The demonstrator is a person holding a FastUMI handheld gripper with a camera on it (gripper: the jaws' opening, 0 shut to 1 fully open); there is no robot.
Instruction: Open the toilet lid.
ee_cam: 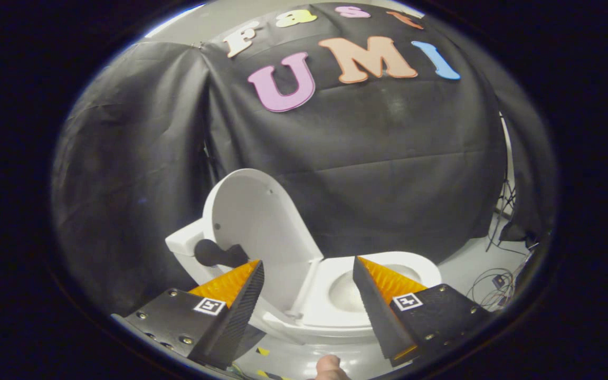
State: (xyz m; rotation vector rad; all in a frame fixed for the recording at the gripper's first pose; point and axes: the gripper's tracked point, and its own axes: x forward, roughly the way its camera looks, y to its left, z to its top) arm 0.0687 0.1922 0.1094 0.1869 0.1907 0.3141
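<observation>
We find the gripper (308,266) with its jaws spread wide apart and nothing between the fingers but open space; neither finger touches the toilet (335,311). The lid (256,221) stands raised, tilted back toward the tank (185,244) beyond the left finger. The seat (420,266) lies down around the bowl (343,293), just ahead of the fingers and partly behind the right one. Each finger carries a small square marker (209,305) with a black-and-white pattern; we can read no brand or lettering on the toilet. A dark knob-shaped part (214,254) sits against the tank beside the lid. Cables (496,282) lie on the floor (467,264) to the right of the toilet. A fingertip (329,367) shows below, between the fingers.
</observation>
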